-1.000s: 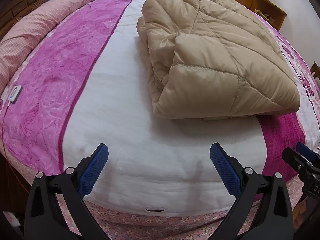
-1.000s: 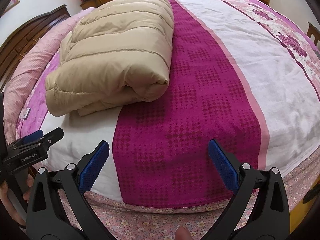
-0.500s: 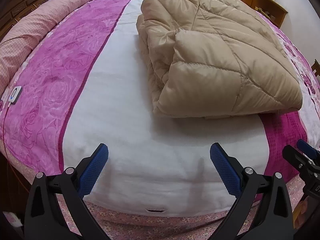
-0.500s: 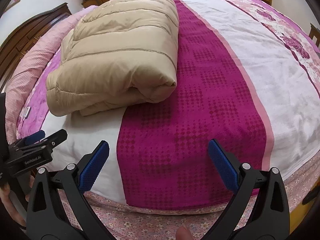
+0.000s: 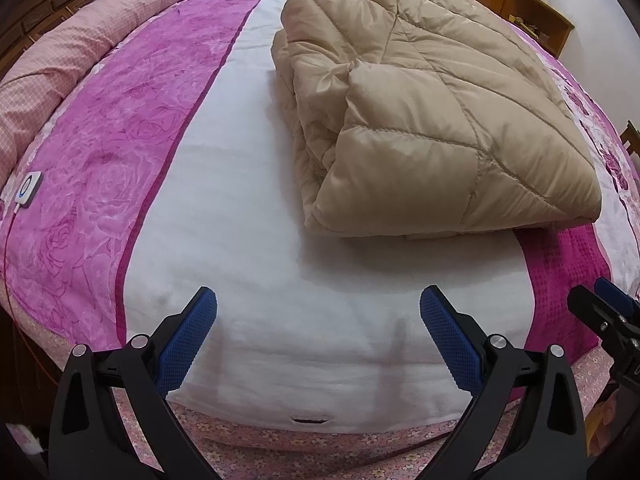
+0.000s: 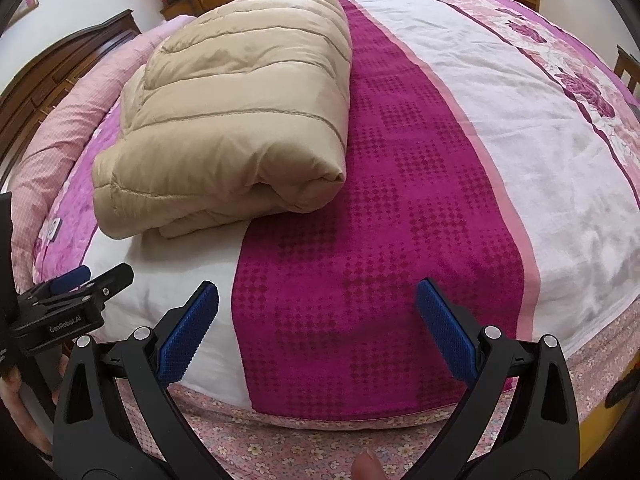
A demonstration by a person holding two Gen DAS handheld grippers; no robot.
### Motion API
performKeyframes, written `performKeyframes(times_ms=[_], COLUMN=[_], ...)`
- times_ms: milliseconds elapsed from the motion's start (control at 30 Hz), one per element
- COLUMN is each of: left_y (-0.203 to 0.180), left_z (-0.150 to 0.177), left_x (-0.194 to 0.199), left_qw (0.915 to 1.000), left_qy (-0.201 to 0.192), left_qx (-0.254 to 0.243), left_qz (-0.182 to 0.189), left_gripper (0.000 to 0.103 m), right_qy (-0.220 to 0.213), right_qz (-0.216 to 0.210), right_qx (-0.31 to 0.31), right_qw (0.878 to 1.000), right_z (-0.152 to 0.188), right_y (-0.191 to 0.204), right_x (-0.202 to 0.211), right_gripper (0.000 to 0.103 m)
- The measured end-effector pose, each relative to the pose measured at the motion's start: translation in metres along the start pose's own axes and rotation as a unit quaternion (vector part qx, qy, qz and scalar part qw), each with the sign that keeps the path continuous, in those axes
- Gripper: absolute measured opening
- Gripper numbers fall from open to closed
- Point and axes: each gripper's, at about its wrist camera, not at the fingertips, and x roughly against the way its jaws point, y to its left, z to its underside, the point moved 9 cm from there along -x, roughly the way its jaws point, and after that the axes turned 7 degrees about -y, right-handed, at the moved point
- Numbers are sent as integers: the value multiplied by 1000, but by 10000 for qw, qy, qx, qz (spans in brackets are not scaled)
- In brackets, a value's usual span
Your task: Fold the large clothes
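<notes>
A beige quilted puffer coat (image 5: pixel 432 120) lies folded in a thick bundle on the bed (image 5: pixel 248 264); it fills the upper right of the left wrist view and the upper left of the right wrist view (image 6: pixel 240 120). My left gripper (image 5: pixel 318 340) hangs open over the white stripe near the bed's front edge, well short of the bundle. Over the magenta stripe my right gripper (image 6: pixel 316 332) also stands open, with nothing between its fingers. Each gripper shows at the side of the other's view.
A pink rolled quilt (image 5: pixel 80 48) lies along the bed's far left by a dark wooden headboard (image 6: pixel 60 80). A small white device (image 5: pixel 28 190) with a cord sits at the left edge. Wooden cabinets (image 5: pixel 520 4) line the back wall. A hand (image 6: pixel 24 420) holds the left gripper.
Both grippers have edged a little closer to the bed, so the folded coat looks slightly nearer. The coat itself has not moved, and both grippers stay open.
</notes>
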Motion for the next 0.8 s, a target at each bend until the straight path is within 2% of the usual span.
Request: performKeyframes(times_ms=[800], left_y=[-1], left_z=[8], left_x=[-4], left_qw=[9999], left_qy=[130], left_qx=[-8], left_qz=[29], left_gripper=[97], right_qy=[-7], right_qz=[-4], right_qx=[-109], right_qw=[9999], right_z=[1], right_y=[-4], right_x=[0], right_gripper=[98])
